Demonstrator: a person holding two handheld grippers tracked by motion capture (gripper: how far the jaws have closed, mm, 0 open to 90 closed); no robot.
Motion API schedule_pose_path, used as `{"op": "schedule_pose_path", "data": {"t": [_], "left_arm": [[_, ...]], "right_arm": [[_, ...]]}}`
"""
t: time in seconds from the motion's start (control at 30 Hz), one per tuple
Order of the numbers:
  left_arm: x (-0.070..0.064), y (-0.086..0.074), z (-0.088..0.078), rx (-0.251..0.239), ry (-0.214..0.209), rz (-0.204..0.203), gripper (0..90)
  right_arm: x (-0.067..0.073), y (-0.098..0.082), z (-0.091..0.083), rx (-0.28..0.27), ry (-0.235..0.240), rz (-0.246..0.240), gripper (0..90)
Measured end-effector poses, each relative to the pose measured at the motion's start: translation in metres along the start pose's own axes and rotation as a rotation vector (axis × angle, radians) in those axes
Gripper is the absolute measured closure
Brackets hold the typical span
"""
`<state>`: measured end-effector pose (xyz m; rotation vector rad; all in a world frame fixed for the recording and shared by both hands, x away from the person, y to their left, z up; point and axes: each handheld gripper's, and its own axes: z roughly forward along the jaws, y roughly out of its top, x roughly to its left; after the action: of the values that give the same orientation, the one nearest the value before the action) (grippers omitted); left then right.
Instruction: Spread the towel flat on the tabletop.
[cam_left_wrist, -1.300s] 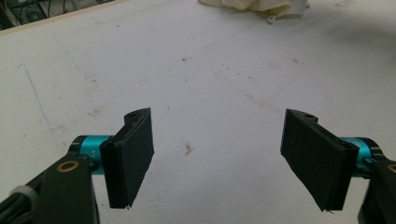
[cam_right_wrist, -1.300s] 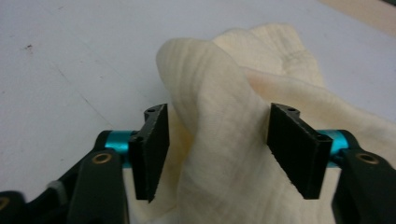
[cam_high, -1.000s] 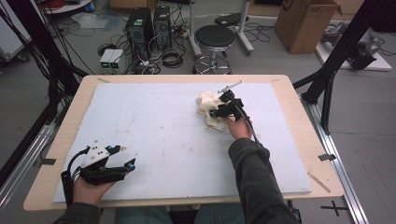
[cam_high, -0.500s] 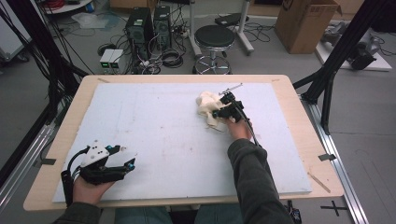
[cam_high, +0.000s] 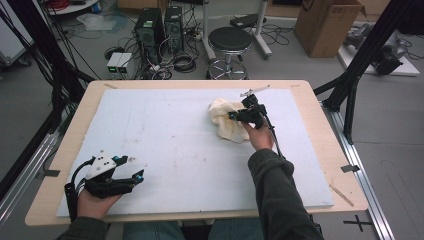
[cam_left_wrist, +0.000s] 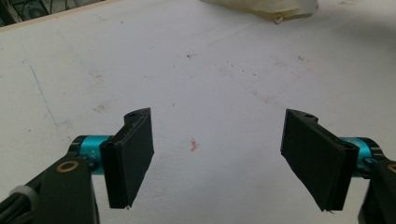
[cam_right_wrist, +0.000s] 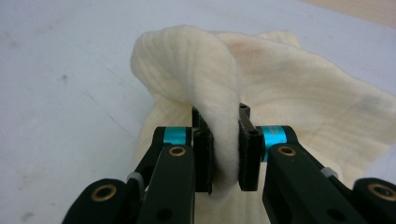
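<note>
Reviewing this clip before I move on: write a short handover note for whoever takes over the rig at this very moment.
Right gripper: jaws have just been closing and are now shut on a fold of the cream cloth.
Left gripper: open, nothing between the jaws, near the table's front left corner.
Cloth lies crumpled right of centre on the white mat.
Done: cloth gripped.
Left: probably lifting and spreading or folding it.

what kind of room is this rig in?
Likely a robotics lab or workshop: black desktop computer towers amid tangled floor cables, a black round stool, a brown cardboard box.
</note>
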<state>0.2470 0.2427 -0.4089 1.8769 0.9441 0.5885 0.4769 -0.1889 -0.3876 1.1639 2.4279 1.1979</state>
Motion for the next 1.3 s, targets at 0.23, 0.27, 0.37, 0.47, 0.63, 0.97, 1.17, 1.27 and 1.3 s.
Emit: {"op": "schedule_pose_path", "data": {"t": [0.23,0.27,0.37,0.47,0.63,0.97,1.17,1.27,1.3], "left_arm": [[-0.001,0.0,0.0,0.001,0.002,0.007,25.8],[-0.001,0.0,-0.001,0.0,0.003,0.005,25.8],[-0.001,0.0,-0.001,0.0,0.003,0.006,25.8],[-0.002,0.0,-0.001,0.003,0.002,0.009,25.8],[-0.004,0.0,-0.001,0.0,0.001,0.015,25.8],[-0.006,0.001,-0.001,-0.004,-0.003,0.023,25.8],[-0.007,0.001,-0.001,-0.004,-0.003,0.024,25.8],[-0.008,0.001,-0.002,-0.012,-0.003,0.021,25.8],[-0.007,0.001,-0.002,-0.01,-0.004,0.024,25.8]], "right_arm": [[0.01,0.003,-0.018,-0.034,0.036,0.015,80.6],[0.012,0.004,-0.021,-0.039,0.043,0.015,80.6],[0.018,0.005,-0.03,-0.061,0.064,0.03,80.6],[0.021,0.005,-0.034,-0.07,0.075,0.034,80.6],[0.04,0.006,-0.047,-0.083,0.096,0.006,80.8],[0.067,0.002,-0.05,-0.101,0.152,-0.027,80.7],[0.083,0.006,-0.053,-0.127,0.179,-0.044,80.7],[0.099,0.011,-0.052,-0.125,0.185,-0.06,80.7],[0.102,0.012,-0.051,-0.122,0.185,-0.064,80.7]]}}
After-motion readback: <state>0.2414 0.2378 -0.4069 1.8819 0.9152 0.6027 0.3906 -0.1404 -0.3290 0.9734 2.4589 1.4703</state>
